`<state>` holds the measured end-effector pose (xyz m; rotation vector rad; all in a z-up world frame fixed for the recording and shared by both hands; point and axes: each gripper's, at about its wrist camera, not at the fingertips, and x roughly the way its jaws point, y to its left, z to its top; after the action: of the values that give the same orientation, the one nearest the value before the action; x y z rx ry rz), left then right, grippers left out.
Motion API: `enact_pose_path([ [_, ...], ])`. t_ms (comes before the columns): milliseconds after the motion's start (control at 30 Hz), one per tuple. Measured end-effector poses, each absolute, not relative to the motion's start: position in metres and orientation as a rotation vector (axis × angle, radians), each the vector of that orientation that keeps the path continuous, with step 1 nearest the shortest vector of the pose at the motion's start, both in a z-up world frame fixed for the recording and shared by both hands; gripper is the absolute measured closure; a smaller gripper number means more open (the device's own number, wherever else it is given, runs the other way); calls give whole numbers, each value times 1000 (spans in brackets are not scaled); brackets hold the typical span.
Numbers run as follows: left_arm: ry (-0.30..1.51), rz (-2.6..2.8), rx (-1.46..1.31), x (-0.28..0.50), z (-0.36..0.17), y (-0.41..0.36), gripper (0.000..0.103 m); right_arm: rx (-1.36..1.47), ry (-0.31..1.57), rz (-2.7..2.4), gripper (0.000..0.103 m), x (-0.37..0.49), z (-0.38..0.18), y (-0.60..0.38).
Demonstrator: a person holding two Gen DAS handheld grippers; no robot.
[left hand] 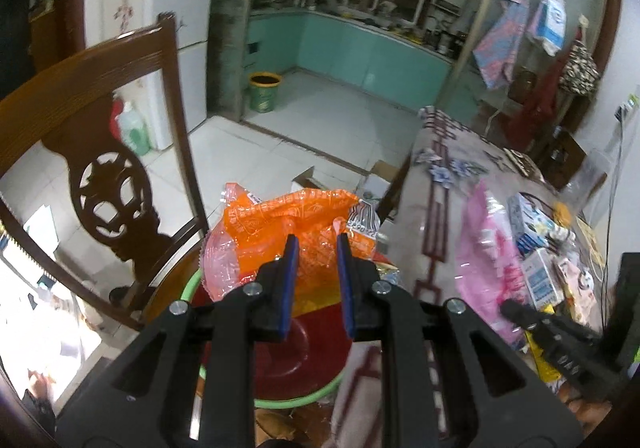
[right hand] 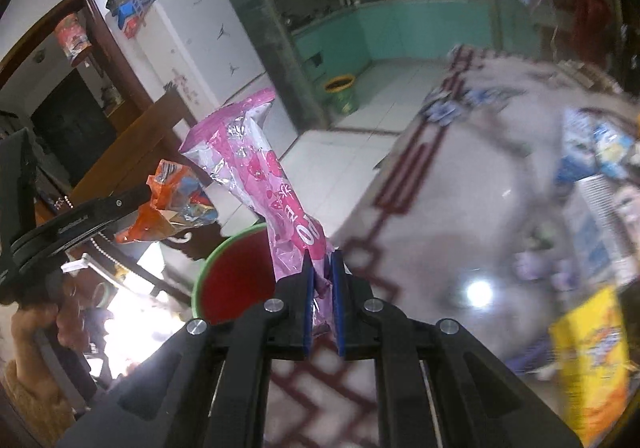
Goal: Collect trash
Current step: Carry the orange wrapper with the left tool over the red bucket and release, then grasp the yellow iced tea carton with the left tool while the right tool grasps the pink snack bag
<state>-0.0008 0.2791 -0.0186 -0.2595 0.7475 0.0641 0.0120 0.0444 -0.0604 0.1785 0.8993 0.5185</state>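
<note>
My left gripper (left hand: 317, 248) is shut on a crumpled orange plastic wrapper (left hand: 288, 216), held over a green-rimmed bin with a red inside (left hand: 304, 352). The right wrist view shows the same left gripper (right hand: 146, 190) at the left, with the orange wrapper (right hand: 172, 208) hanging from its tip. My right gripper (right hand: 322, 260) is shut on a long pink wrapper (right hand: 272, 176) that stands up from the blue pads, just right of the bin (right hand: 232, 280). In the left wrist view the right gripper (left hand: 506, 306) and its pink wrapper (left hand: 484, 260) are over the table.
A carved wooden chair (left hand: 100, 152) stands left of the bin. The table (left hand: 432, 208) has a patterned cloth, with packets (left hand: 540, 248) and a yellow bag (right hand: 592, 360) at its right. A green bucket (left hand: 264, 92) and a cardboard box (left hand: 376, 176) sit on the tiled floor. A hand (right hand: 36, 320) holds the left tool.
</note>
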Motion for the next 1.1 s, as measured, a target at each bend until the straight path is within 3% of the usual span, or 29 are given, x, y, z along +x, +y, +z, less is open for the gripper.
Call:
enact_pose_path([
  [333, 803, 95, -292, 2, -32, 294, 84, 194, 1054, 551, 95, 43, -111, 108],
  [433, 811, 95, -293, 2, -34, 295, 84, 206, 1076, 529, 90, 47, -117, 111],
  [533, 820, 106, -290, 3, -35, 296, 84, 230, 1084, 526, 75, 49, -119, 110],
  [600, 821, 112, -296, 3, -35, 297, 83, 237, 1075, 515, 47, 48, -117, 106],
  [700, 834, 121, -294, 4, -37, 296, 77, 283, 1035, 489, 46, 45, -108, 91],
  [867, 827, 126, -285, 3, -36, 290, 49, 266, 969, 458, 44, 33, -85, 68],
  [1100, 823, 94, -274, 6, -32, 269, 47, 212, 894, 426, 43, 0, -58, 25],
])
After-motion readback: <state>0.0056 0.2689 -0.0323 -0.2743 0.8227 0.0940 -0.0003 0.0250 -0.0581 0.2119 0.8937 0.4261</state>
